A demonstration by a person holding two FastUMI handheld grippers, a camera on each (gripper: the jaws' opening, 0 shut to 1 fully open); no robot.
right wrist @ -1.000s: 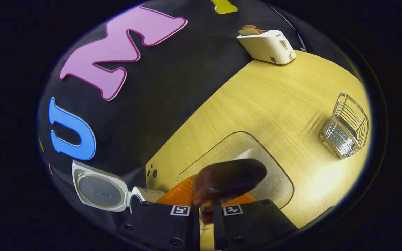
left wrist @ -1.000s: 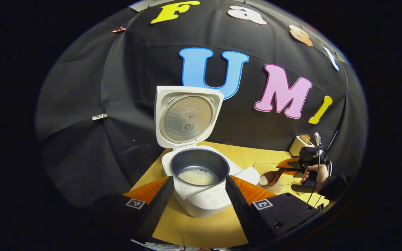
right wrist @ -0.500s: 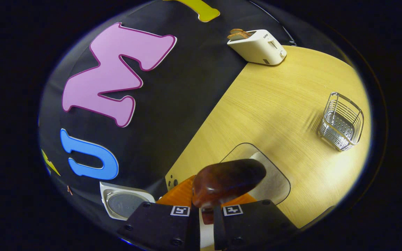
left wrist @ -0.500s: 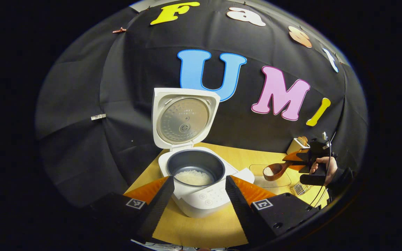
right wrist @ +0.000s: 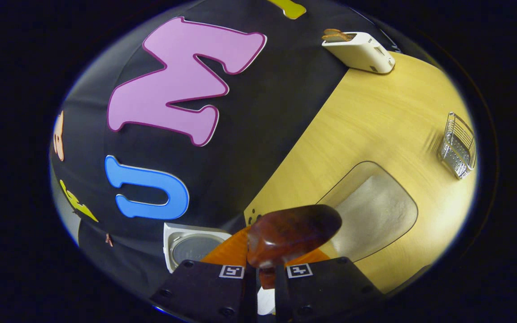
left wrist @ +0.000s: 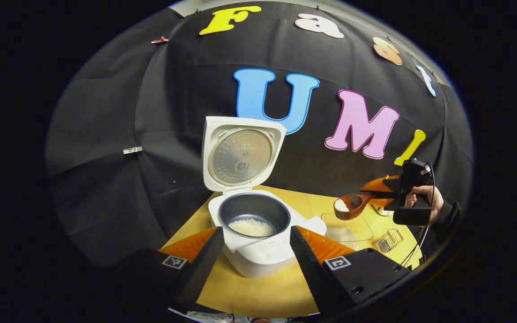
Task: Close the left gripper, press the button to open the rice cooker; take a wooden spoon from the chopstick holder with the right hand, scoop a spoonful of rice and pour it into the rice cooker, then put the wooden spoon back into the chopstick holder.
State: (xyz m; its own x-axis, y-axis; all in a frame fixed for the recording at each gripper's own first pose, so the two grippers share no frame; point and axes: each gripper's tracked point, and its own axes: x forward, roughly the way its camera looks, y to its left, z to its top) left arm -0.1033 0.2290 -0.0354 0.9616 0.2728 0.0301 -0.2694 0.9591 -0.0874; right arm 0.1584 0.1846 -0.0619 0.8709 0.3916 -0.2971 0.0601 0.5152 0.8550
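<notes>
Risen higher since a second ago: wooden spoon (left wrist: pixel 352 205) with rice, lifted clear above clear tray (left wrist: pixel 350 228). Left gripper (left wrist: pixel 254 244) spread wide, empty, before open rice cooker (left wrist: pixel 249 215). Right gripper (left wrist: pixel 382 194) clamped tight on spoon handle. Wire holder (right wrist: pixel 458 146) well apart.

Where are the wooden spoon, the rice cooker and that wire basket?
wooden spoon (left wrist: pixel 347 207): left gripper view, its bowl.
rice cooker (left wrist: pixel 258 255): left gripper view, front panel.
wire basket (right wrist: pixel 459 144): right gripper view, its wire side.

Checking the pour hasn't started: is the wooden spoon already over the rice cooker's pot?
No. In the left gripper view the wooden spoon hangs above the clear tray, well to the side of the rice cooker.
</notes>
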